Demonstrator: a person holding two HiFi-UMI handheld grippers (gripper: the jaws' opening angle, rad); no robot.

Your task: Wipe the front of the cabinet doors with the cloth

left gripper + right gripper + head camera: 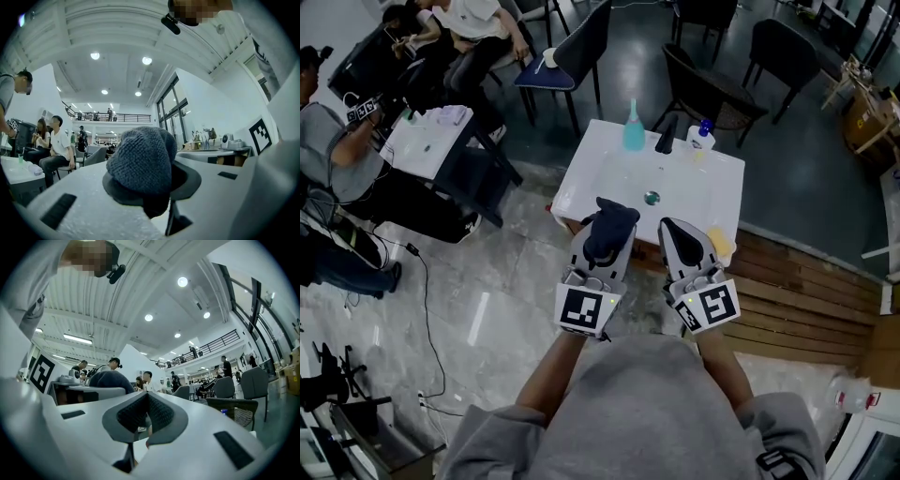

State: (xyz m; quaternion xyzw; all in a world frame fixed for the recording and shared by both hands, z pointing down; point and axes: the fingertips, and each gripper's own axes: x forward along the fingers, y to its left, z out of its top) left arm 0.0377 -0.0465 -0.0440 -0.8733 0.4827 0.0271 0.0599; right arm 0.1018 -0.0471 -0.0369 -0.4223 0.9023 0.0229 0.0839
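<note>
The dark knitted cloth [607,228] sits bunched at the tip of your left tongs [604,239], which are clamped on it, above the near edge of the white desk [591,178]. Just beside them, your right tongs [675,232] are pressed together on nothing. A blue bottle [634,129] stands at the desk's far edge.

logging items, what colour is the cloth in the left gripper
The cloth is dark blue-grey knit, clearest in the left gripper view.
</note>
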